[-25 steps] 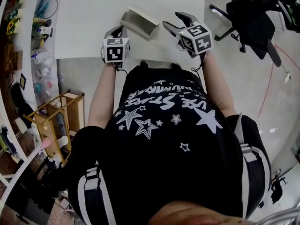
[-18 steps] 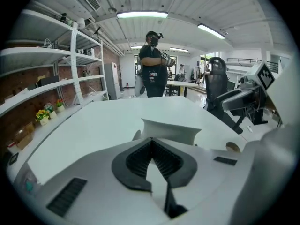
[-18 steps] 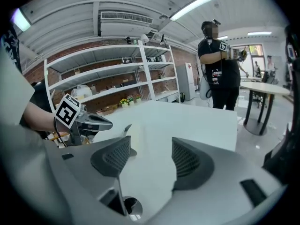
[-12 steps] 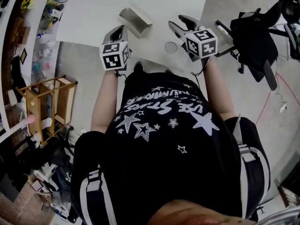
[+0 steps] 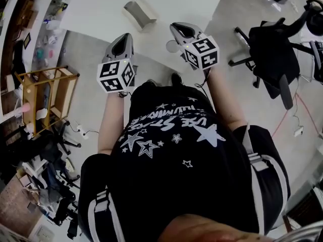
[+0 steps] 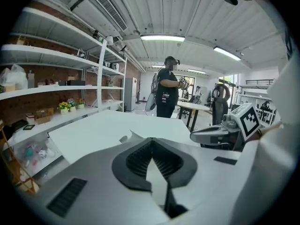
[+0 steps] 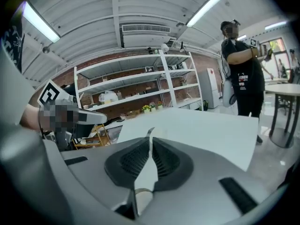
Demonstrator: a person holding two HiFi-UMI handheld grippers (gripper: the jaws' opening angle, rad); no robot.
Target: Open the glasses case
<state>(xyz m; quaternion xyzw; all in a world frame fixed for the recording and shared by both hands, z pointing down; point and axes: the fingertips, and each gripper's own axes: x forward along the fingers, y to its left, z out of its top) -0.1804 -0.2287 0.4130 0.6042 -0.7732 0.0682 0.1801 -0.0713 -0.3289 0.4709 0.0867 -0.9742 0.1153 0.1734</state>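
Observation:
The grey glasses case (image 5: 139,11) lies on the white table (image 5: 101,9), and its lid looks raised. Both grippers hover off the table's near edge, apart from the case. My left gripper (image 5: 122,43) is below and left of the case, its jaws together and empty. In the left gripper view the case (image 6: 127,137) peeks out just past the left gripper (image 6: 151,139). My right gripper (image 5: 179,30) is below and right of the case. Its jaws are closing and nearly meet, with nothing between them in the right gripper view (image 7: 151,139).
A small round disc (image 5: 173,46) lies on the table near the right gripper. An office chair (image 5: 272,49) stands at the right, a wooden rack (image 5: 48,92) and shelves at the left. Another person (image 6: 166,90) stands by a far table.
Both grippers have drawn back from the case toward the table's near edge and risen, the left one more. The right jaws have gone from wide open to nearly together.

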